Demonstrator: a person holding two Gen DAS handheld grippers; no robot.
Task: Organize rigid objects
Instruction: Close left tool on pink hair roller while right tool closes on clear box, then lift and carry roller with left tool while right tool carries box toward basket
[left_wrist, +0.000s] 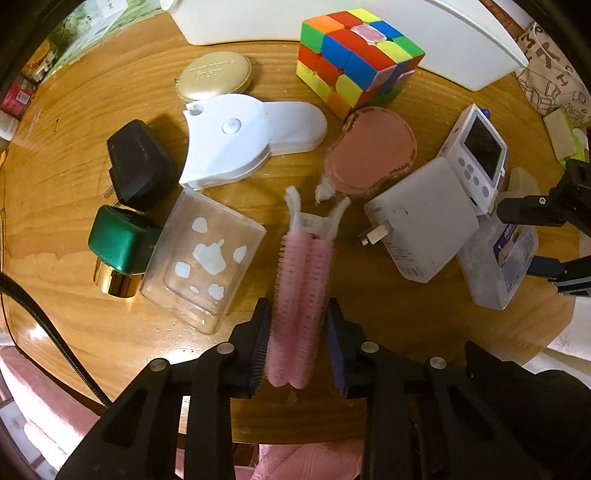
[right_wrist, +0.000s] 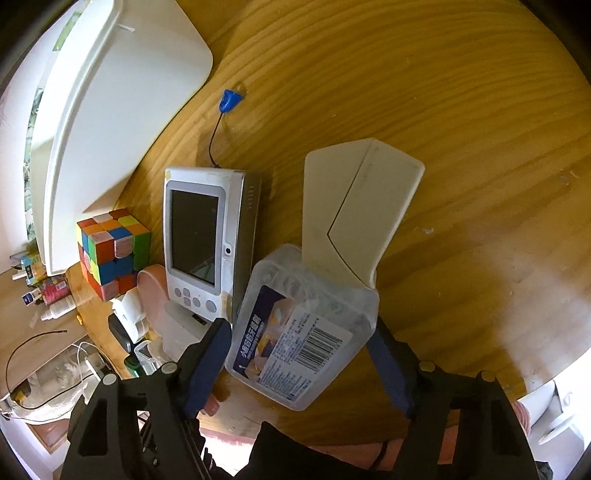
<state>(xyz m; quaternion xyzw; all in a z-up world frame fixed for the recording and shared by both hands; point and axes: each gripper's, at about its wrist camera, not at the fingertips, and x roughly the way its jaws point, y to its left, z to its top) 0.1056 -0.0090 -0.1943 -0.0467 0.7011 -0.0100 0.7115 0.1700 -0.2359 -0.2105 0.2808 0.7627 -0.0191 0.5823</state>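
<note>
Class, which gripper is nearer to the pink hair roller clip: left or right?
Left. The left gripper has the pink hair roller clip between its fingers. The right gripper is off to the right, around the clear plastic box.

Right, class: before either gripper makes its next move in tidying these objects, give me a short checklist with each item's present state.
1. Left gripper pads against pink bristled hair-roller clip: ok.
2. Clip lifted off the wooden table: cannot tell.
3. Right gripper straddling frosted plastic box with barcode label: ok.
4. Right fingers pressing the box: not ok on the right side, gap visible.
5. Box free of neighbours: not ok, cream flat card lies against it.
6. White bin open and reachable: cannot tell.
</note>
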